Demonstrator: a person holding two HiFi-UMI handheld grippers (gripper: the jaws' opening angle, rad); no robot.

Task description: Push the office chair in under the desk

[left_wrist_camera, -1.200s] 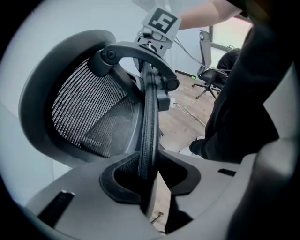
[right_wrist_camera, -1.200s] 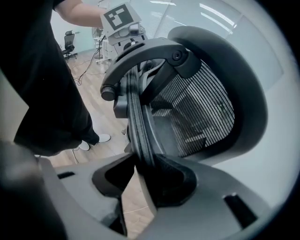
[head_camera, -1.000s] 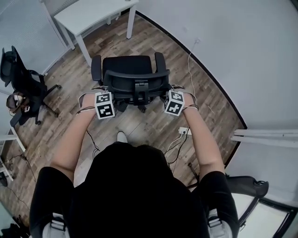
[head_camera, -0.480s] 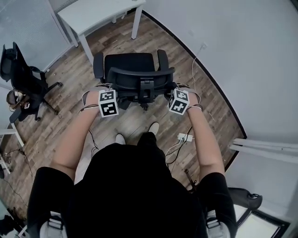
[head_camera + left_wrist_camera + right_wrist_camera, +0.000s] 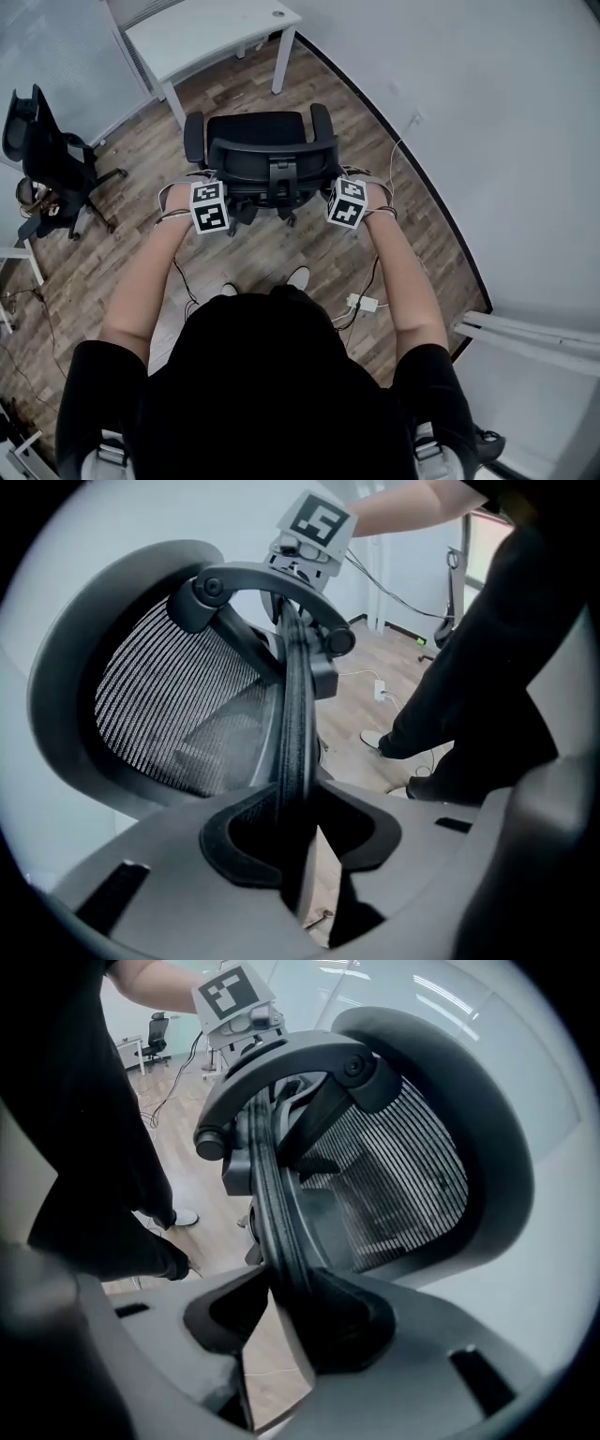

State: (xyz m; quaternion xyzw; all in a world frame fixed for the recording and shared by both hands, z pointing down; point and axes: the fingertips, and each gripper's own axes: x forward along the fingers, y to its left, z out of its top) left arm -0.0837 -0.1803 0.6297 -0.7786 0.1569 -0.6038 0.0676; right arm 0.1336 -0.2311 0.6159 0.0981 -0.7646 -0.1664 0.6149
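A: Where's the office chair [image 5: 267, 155]?
B: On the wood floor [image 5: 272, 251], just short of the desk [image 5: 202, 33]'s near edge.
A: Grippers?
B: Left gripper [image 5: 298, 832] and right gripper [image 5: 281, 1312] each clamp its backrest [image 5: 169, 705] edges.

Matt black plastic and mesh above grained planks.
Matt black plastic frame and ribbed, see-through mesh back on the office chair [image 5: 258, 129]; smooth matt white top on the desk [image 5: 202, 33]; wood-look boards, faint sheen, for the floor [image 5: 281, 248].

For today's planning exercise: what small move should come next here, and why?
Probably roll the office chair forward toward the desk: the left gripper and right gripper each clamp an edge of its backrest, and it stands short of the desk.
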